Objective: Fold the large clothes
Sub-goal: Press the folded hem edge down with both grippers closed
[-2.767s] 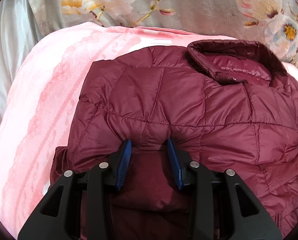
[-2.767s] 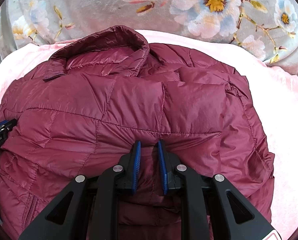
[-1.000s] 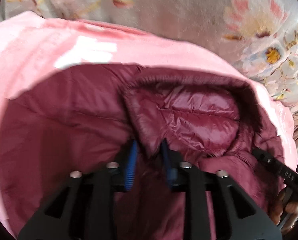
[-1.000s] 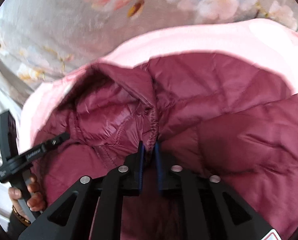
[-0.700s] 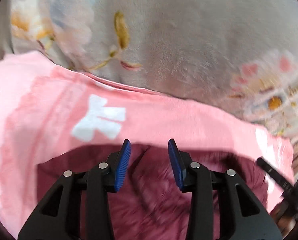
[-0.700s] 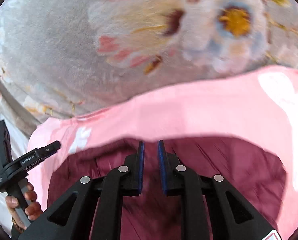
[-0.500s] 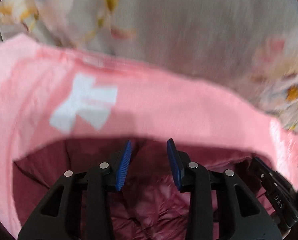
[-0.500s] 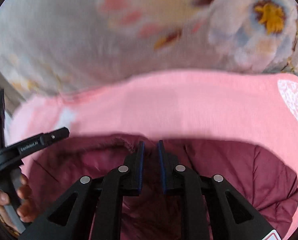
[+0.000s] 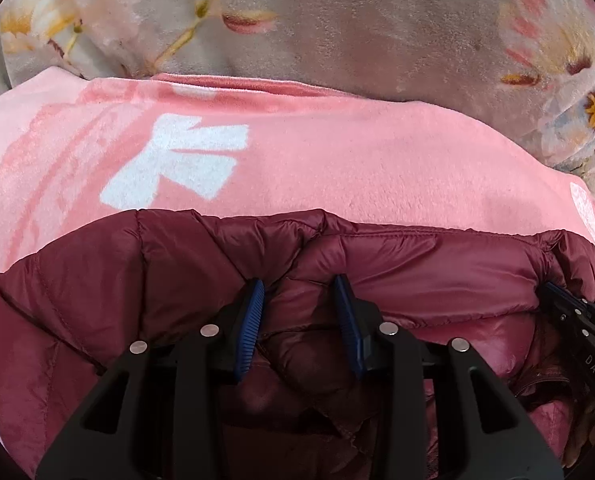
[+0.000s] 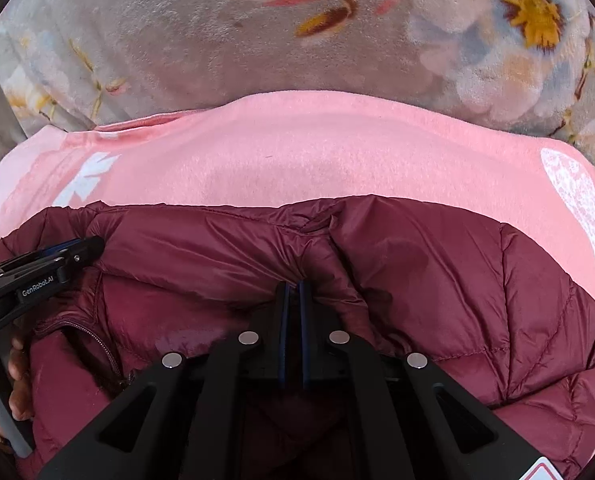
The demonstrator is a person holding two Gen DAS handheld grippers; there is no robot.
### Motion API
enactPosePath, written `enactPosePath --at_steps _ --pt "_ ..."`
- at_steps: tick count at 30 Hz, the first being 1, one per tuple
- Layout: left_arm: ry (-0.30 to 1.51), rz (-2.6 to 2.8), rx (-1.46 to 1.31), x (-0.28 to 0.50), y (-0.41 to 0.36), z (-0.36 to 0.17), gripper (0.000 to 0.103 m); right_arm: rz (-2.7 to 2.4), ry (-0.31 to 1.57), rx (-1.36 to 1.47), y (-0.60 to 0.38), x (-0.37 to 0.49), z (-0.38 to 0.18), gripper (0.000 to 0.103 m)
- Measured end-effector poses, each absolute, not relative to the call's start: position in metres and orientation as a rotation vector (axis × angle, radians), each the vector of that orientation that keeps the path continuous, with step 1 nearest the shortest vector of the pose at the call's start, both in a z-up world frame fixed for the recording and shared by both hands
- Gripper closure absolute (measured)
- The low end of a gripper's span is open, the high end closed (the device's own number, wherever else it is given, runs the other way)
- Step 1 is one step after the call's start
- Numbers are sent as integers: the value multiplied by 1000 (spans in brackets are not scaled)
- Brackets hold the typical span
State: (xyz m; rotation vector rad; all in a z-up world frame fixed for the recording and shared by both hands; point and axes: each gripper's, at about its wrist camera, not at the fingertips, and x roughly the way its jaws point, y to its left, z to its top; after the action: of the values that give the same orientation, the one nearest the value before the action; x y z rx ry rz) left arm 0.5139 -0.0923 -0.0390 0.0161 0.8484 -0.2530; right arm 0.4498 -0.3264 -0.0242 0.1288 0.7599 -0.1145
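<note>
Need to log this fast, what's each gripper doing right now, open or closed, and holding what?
Left gripper: open, jaws apart with the maroon puffer jacket bulging between them.
Right gripper: shut on the jacket, pinching a fold.

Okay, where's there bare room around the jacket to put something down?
Free: the pink blanket strip between the maroon jacket and the floral cover behind. Crowded: near side, where the left gripper and right gripper sit on the jacket.
</note>
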Motion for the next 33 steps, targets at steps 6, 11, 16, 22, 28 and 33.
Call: enactPosePath --at_steps 6,11,16,22,28,33 --pt "838 -234 65 512 -101 -40 67 -119 761 119 -324 450 -24 102" --pt "833 -228 78 511 -102 -41 67 -118 761 119 -324 449 -24 102" --pt "828 -222 89 511 -103 -42 67 -119 761 119 -324 450 -24 102" --pt "825 -220 99 509 -105 -41 67 -119 761 119 -325 450 -24 102" --pt "823 -221 104 510 -105 -42 67 -119 762 119 -325 450 -23 102" --pt "820 -222 108 508 -105 -40 67 -119 762 119 -324 450 -24 102"
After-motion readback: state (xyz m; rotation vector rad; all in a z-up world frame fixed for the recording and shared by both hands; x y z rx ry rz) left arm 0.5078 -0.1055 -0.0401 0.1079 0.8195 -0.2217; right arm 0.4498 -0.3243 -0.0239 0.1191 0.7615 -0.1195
